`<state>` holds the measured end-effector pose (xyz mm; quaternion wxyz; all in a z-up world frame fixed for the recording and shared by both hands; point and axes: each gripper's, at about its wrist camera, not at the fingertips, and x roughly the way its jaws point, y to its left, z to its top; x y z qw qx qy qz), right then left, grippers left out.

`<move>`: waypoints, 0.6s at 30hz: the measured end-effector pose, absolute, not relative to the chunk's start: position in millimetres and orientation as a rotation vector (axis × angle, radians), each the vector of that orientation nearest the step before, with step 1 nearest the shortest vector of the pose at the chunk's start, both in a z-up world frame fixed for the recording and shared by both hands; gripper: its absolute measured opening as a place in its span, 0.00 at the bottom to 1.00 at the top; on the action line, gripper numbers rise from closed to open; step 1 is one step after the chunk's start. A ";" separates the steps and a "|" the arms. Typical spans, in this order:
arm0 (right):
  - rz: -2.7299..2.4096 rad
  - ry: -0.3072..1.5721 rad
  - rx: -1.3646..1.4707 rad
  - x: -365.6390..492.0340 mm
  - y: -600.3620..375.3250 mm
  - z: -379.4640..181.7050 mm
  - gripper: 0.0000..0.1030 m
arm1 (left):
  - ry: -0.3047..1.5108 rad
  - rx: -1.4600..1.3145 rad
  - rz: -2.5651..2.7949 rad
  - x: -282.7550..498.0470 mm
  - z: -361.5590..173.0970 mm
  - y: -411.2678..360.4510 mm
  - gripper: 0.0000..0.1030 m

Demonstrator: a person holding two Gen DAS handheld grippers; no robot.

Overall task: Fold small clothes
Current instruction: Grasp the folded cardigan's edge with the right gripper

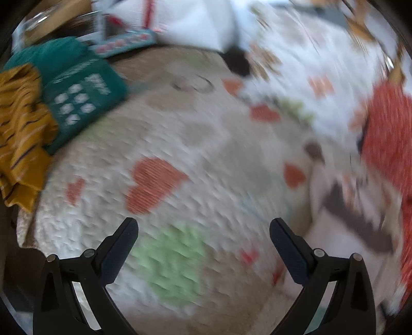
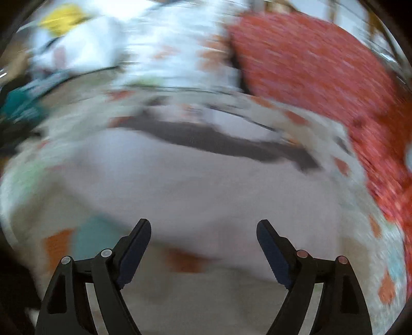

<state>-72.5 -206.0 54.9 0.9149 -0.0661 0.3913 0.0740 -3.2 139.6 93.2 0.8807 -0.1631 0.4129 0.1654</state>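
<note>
The left gripper [image 1: 203, 226] hangs with its two black fingers spread wide and nothing between them, above a white quilt [image 1: 180, 159] printed with orange hearts and a pale green patch. Both views are smeared with blur, so fine detail is lost. In the upper left of the left wrist frame a folded teal garment [image 1: 77, 87] with white lettering lies on the quilt, and a mustard striped garment [image 1: 20, 134] sits against its left edge, overlapping it. A red patterned cloth [image 1: 388, 139] fills the right edge of that frame, and a pale garment with a dark brown band [image 1: 358, 221] lies at the lower right.

The right gripper [image 2: 203, 229] is likewise released, its fingers well apart and empty. Just beyond and below them, in the middle of the right wrist frame, spreads the pale garment [image 2: 195, 185], what looks like a lilac-white piece with the dark band across its far edge. The red cloth [image 2: 322, 85] takes up the upper right. At the far left edge there is a smear of teal [image 2: 18, 105], and something yellow [image 2: 61, 18] shows in the upper left corner, too blurred to name.
</note>
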 end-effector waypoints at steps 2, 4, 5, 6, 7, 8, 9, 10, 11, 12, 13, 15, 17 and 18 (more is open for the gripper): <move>0.258 0.800 -0.173 -78.1 -168.6 57.4 0.86 | 0.824 -0.403 0.372 -9.4 103.2 162.8 0.99; 0.358 0.816 -0.214 -76.7 -129.1 49.9 0.83 | 0.827 -0.438 0.384 -11.4 105.5 178.9 0.99; 0.387 0.826 -0.261 -73.2 -106.3 41.2 0.80 | 0.838 -0.453 0.385 -11.3 104.0 184.9 0.99; 0.393 0.828 -0.316 -69.7 -86.5 32.5 0.76 | 0.849 -0.471 0.385 -10.4 101.8 189.7 0.99; 0.383 0.824 -0.367 -66.4 -71.2 25.2 0.67 | 0.859 -0.489 0.383 -8.3 99.1 193.8 0.99; 0.355 0.814 -0.434 -60.5 -54.7 16.2 0.61 | 0.867 -0.502 0.378 -5.4 96.5 196.9 0.99; 0.324 0.811 -0.481 -52.9 -42.8 9.0 0.59 | 0.873 -0.512 0.373 -4.1 95.6 198.8 0.99; 0.296 0.804 -0.506 -43.8 -32.7 3.5 0.58 | 0.873 -0.518 0.373 -5.6 95.5 199.4 0.99; 0.277 0.791 -0.507 -37.8 -27.6 3.1 0.58 | 0.872 -0.526 0.371 -5.4 95.0 199.5 0.99; 0.252 0.780 -0.510 -31.4 -21.5 2.9 0.56 | 0.870 -0.534 0.366 -4.4 94.6 200.3 0.99; 0.233 0.780 -0.512 -24.5 -16.7 4.0 0.53 | 0.869 -0.541 0.357 -3.1 95.1 199.3 0.99; 0.210 0.803 -0.503 -9.4 -6.6 2.3 0.45 | 0.871 -0.535 0.344 -2.1 95.7 195.4 0.99; 0.219 0.822 -0.472 0.7 0.3 2.7 0.18 | 0.875 -0.512 0.340 0.7 95.3 188.7 0.99; 0.227 0.833 -0.456 2.6 3.4 4.0 0.13 | 0.878 -0.502 0.339 1.6 94.8 185.9 0.99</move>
